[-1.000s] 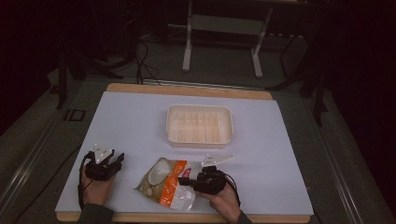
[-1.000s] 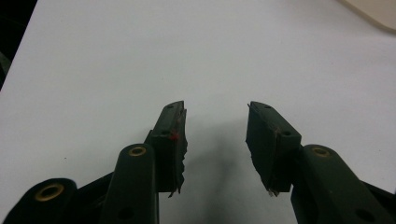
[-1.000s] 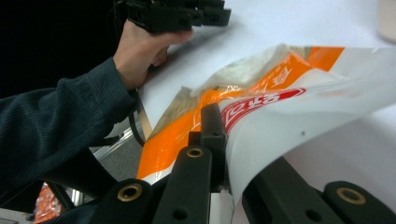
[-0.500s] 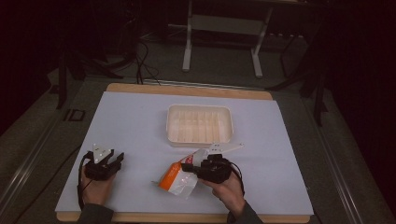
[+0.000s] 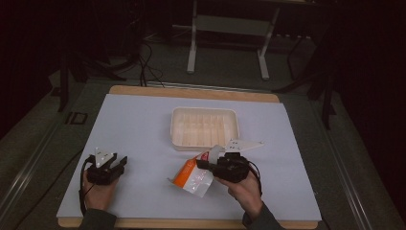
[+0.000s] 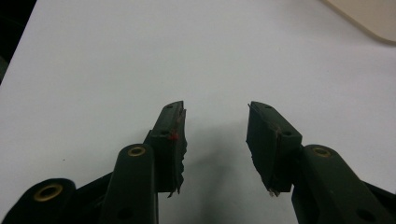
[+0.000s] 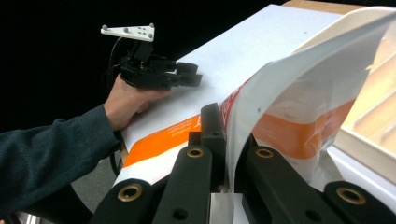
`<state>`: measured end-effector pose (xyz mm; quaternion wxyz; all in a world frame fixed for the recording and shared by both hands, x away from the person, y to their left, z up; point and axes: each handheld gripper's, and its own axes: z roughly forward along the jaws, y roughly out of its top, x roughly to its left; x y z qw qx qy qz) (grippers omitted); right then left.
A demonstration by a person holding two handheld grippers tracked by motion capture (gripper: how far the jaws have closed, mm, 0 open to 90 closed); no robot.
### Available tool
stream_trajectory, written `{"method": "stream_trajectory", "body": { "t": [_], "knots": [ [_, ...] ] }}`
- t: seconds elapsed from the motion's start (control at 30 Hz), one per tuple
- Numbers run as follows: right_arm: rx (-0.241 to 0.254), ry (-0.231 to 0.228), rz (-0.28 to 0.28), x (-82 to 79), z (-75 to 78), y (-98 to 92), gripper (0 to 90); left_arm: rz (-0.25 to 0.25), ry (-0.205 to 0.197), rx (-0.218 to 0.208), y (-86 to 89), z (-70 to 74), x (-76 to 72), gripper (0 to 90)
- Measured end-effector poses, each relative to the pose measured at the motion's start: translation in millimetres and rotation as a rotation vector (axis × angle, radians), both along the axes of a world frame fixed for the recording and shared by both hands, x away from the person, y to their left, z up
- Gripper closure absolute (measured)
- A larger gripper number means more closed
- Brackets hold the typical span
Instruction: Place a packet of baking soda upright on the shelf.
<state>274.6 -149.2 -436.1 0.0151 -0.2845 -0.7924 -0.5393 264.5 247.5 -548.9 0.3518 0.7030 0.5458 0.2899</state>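
- Jaws of the right gripper (image 5: 207, 162) are closed on the upper edge of an orange-and-white plastic bag (image 5: 191, 176); in the right gripper view the film (image 7: 299, 107) runs up between the two black jaws and curves away to the right.
- Bag position: it hangs tilted from that grip, its lower corner touching or just above the white table cover (image 5: 143, 124), just in front of the tray's near wall.
- Left gripper (image 5: 119, 163) rests low on the table cover at the near left, well apart from the bag. Its jaws stand wide apart with nothing between them, as the left gripper view shows over bare white surface; the fingertips (image 6: 173, 122) look worn and ragged.
- Tray (image 5: 205, 126): a shallow cream one with ribbed compartments sits past the bag toward the table's middle. Whether anything lies in it cannot be told.
- Step in hand, as I judge it: the bag has been picked up by one edge and is being carried or turned toward the tray, either to tip out its contents or to lay it in.
- Next move, as I judge it: raise the bag clear of the tray's wall and bring it over the compartments, holding the pinch firm because the film is thin and slippery. The free gripper could come across to take the opposite edge and steady or open the bag.
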Motion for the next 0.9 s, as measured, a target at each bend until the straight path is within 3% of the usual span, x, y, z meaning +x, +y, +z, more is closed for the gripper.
{"method": "stream_trajectory", "body": {
  "t": [0.47,0.9],
  "knots": [
    [-0.079,-0.042,-0.01,6.2,21.5,-13.7,90.0,-0.002,0.003,-0.004,-0.3,0.3,0.0,56.7],
    [-0.118,-0.091,-0.028,13.5,44.2,-24.6,90.0,0.001,-0.006,-0.01,0.2,0.2,-0.4,57.6]
  ]
}}
